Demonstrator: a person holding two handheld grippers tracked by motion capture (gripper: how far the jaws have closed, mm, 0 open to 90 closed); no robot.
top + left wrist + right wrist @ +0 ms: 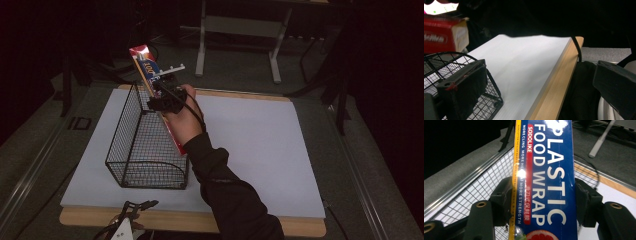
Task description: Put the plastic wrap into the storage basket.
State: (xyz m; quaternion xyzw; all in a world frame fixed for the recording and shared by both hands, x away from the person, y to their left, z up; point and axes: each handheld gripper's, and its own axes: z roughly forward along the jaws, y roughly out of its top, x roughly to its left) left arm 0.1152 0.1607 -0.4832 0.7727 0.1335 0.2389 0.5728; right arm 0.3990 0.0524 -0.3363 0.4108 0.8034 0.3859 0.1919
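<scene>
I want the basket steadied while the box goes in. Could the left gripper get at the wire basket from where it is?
Probably yes: the left gripper has open, empty jaws, and the wire basket sits right before them with nothing between.

A wooden table (300, 226) is seen from above, its light wood edge left bare along the near and far sides. Most of its top is covered by a large white sheet (260, 150), laid flat and reaching almost to the edges. A black wire basket (145, 145) is set on the left part of the sheet, its open top facing up and its rounded end turned toward the near edge. The table is stood on a grey carpeted floor (380, 165).
</scene>
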